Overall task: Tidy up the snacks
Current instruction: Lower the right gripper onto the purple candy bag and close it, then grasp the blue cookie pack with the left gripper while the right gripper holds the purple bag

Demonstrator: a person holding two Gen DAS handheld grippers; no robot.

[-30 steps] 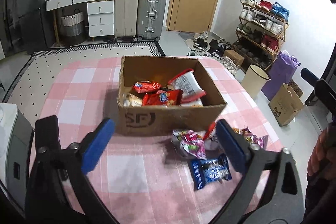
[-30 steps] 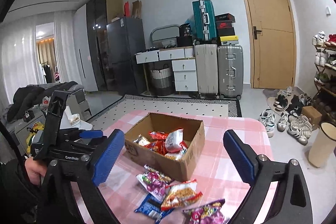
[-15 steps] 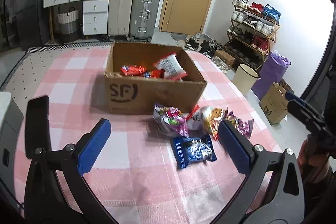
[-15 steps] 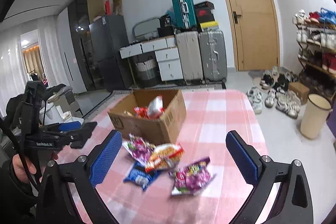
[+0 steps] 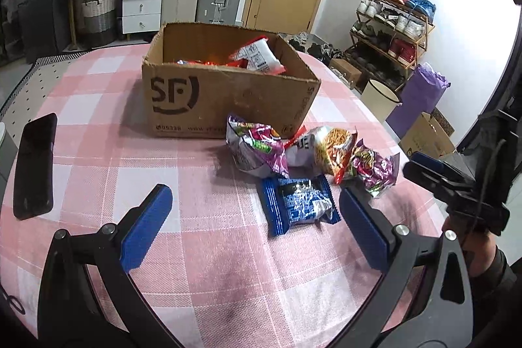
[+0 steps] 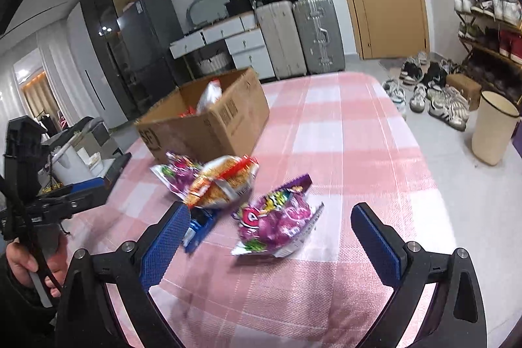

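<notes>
both claws gape empty: right claw (image 6: 266,242) lined up on the purple bag (image 6: 277,222), left claw (image 5: 253,227) near the blue packet (image 5: 298,204), box (image 5: 228,100) behind.

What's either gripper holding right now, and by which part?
Nothing. The left gripper and the right gripper are both open and empty above the pink checked tablecloth; the blue foil snack packet lies ungripped.

In the right wrist view the blue snack packet (image 6: 199,229) is mostly hidden behind the near blue finger pad (image 6: 164,245), and its print is blurred. The cardboard box (image 5: 228,100) walls hide most of the snacks inside; only a white-and-red bag (image 5: 257,56) shows clearly. The box's small printed line is partly covered by the purple snack bag (image 5: 256,149).
</notes>
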